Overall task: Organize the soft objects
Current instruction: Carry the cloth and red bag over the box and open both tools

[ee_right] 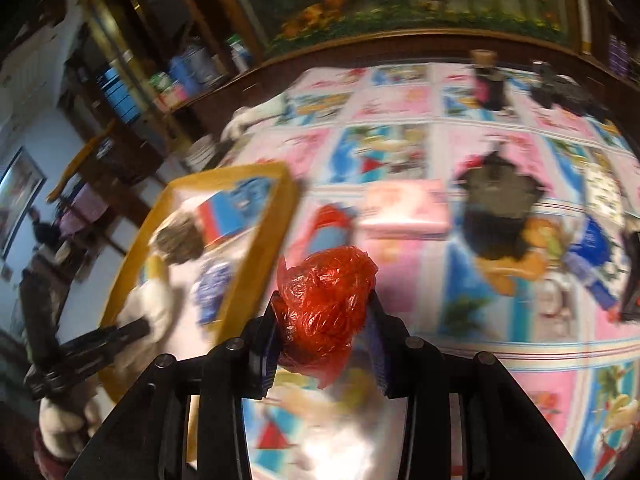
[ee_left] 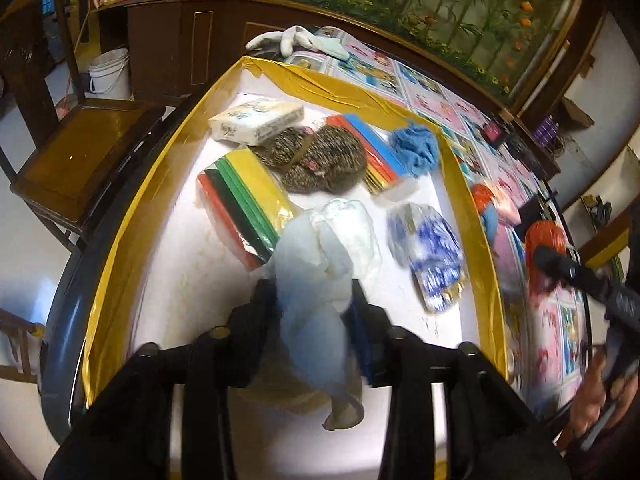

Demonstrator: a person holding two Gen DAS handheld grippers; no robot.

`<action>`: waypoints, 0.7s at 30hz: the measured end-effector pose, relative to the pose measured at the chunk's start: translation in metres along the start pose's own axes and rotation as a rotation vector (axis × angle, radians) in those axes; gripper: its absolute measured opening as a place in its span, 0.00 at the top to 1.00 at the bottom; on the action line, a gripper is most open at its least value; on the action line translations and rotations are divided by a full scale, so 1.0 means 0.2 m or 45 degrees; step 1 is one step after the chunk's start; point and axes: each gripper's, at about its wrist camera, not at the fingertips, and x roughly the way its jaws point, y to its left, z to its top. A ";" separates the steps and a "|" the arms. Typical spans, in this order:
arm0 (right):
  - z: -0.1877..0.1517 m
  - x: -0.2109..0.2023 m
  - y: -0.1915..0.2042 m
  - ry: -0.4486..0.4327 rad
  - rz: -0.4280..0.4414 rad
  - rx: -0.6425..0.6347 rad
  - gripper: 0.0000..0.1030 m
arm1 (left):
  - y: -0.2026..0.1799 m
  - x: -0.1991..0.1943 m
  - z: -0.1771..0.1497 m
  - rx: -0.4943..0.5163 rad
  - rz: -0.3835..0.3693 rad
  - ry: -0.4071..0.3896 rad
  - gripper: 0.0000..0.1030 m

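between clenched right gripper (ee_right: 326,312) fingers, red plastic bag (ee_right: 326,296); left gripper (ee_left: 316,304) grasping pale cloth (ee_left: 316,280)

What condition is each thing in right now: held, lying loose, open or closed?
Left gripper: shut on white plastic bag, over the tray.
Right gripper: shut on red plastic bag, above the tablecloth.
Gold-edged tray: open, holding packets.
Blue cloth: crumpled, in tray.

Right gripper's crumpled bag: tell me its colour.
Translucent red. The crumpled plastic bag is pinched in the right gripper, seen best in the right wrist view.
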 end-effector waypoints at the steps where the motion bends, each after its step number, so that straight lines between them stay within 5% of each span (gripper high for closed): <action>1: 0.01 0.03 0.06 0.024 0.031 -0.022 0.64 | 0.02 0.02 0.02 -0.021 0.014 -0.003 0.44; 9: 0.05 0.31 0.45 0.210 0.277 -0.190 0.64 | 0.16 -0.14 -0.01 -0.224 -0.128 -0.160 0.43; 15: 0.11 0.53 0.55 0.276 0.166 -0.288 0.64 | 0.25 -0.29 -0.08 -0.276 -0.181 -0.244 0.43; 21: 0.20 0.62 0.59 0.223 0.043 -0.321 0.59 | 0.30 -0.33 -0.14 -0.342 -0.244 -0.251 0.42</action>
